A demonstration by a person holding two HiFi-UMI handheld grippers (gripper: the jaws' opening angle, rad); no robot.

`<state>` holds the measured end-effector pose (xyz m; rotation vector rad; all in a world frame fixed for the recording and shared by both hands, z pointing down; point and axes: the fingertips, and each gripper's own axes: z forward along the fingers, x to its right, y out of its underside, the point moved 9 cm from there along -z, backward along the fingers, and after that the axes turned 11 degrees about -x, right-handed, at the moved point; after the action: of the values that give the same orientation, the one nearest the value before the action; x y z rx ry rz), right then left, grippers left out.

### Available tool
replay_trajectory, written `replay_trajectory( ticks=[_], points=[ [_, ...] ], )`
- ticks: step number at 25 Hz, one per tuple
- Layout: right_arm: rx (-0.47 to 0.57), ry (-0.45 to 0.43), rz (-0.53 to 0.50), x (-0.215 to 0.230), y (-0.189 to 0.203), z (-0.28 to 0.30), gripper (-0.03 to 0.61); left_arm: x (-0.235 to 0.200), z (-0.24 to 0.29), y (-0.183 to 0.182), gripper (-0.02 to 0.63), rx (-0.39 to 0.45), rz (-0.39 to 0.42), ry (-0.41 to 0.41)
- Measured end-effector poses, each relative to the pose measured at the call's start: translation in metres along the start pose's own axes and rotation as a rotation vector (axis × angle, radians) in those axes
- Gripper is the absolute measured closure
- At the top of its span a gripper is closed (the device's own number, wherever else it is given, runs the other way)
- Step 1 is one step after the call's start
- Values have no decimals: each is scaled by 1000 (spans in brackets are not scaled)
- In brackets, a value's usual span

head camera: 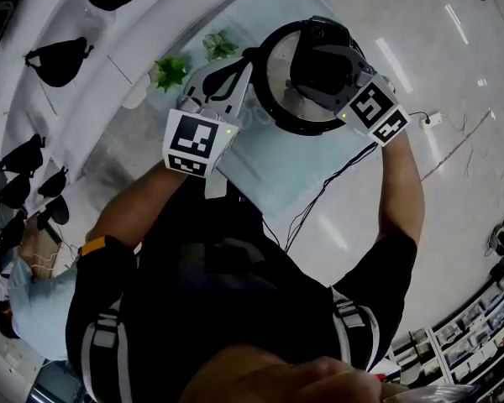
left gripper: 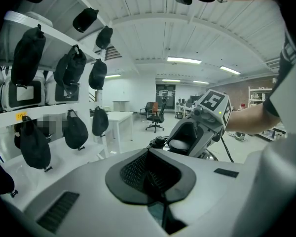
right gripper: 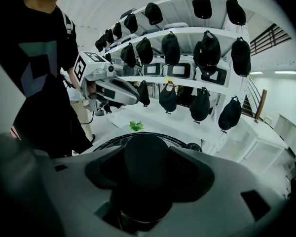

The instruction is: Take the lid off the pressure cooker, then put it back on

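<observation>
Broadly, the pale desk (head camera: 273,170) fills the upper middle of the head view, and the pressure cooker (head camera: 270,99) stands on it. Its lid (right gripper: 113,143) lies under the right tool (head camera: 319,61), whose jaws are clamped on the lid's black knob (right gripper: 147,162). Just left of the cooker, the left tool (head camera: 244,70) is closed and empty.

No readable txt, brands or nos. Yellow tag (left gripper: 20,116) on shelf (left gripper: 2,123) front edge: print too small.
</observation>
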<state>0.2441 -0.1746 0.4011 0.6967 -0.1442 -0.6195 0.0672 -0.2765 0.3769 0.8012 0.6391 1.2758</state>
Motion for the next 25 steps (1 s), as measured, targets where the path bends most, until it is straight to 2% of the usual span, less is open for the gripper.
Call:
replay_trajectory(
  ticks=[14, 17, 25],
  points=[
    [-48, 102, 144, -4, -2, 0, 291, -1, -17, -1, 606, 10, -18, -12],
    [-22, 82, 110, -3, 3, 0, 291, -2, -17, -1, 606, 13, -19, -6],
    [-38, -95, -82, 1, -1, -3, 291, -5, -10, 7, 606, -8, -25, -11]
  ],
)
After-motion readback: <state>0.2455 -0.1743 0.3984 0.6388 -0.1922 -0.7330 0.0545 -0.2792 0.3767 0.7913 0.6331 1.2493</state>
